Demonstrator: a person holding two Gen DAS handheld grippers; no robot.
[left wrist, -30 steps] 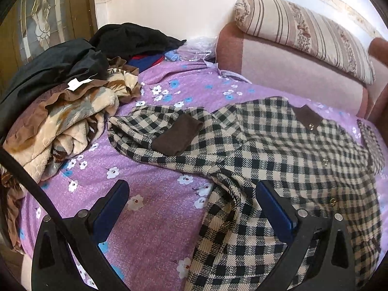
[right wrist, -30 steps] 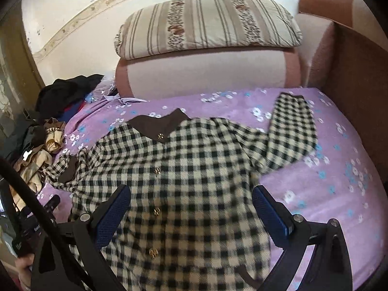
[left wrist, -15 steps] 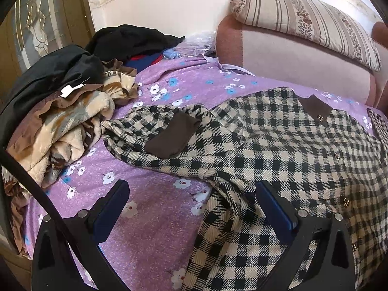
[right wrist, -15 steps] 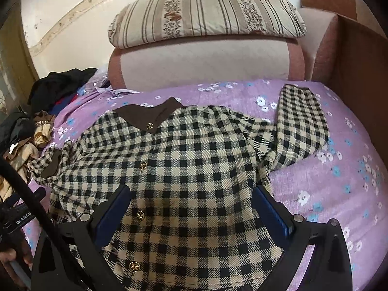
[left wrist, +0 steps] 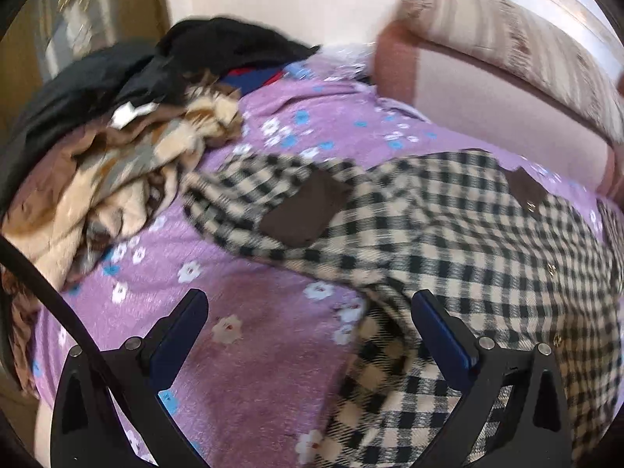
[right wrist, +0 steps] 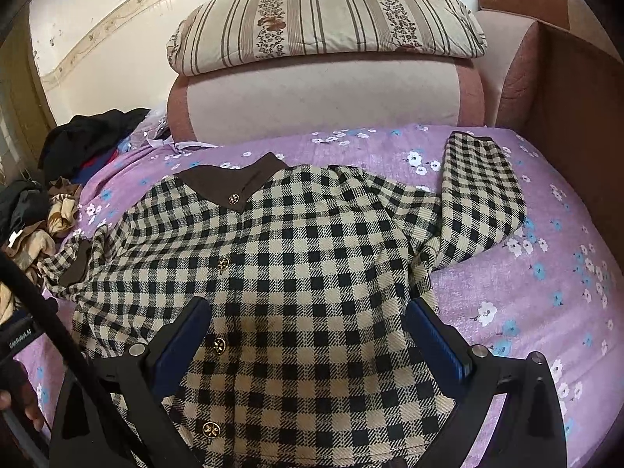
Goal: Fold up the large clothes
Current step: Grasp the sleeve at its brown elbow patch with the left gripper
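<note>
A black-and-cream checked coat (right wrist: 312, 257) with a brown collar (right wrist: 230, 181) and gold buttons lies face up on the purple flowered bedcover (right wrist: 546, 304). Its right sleeve (right wrist: 479, 191) points toward the headboard. Its left sleeve with a brown cuff (left wrist: 304, 214) lies crumpled toward the clothes pile. My left gripper (left wrist: 308, 308) is open and empty above the bedcover beside the coat's left side (left wrist: 487, 257). My right gripper (right wrist: 308, 312) is open and empty above the coat's lower front.
A pile of beige, brown and black clothes (left wrist: 117, 163) lies at the left of the bed, also in the right wrist view (right wrist: 50, 202). A padded headboard (right wrist: 323, 97) with a striped pillow (right wrist: 323, 23) stands behind. A brown sofa arm (right wrist: 565, 109) bounds the right.
The left gripper has swung toward the crumpled left sleeve, and its view is blurred by motion. The right gripper has moved forward over the coat's front. Both stay open.
</note>
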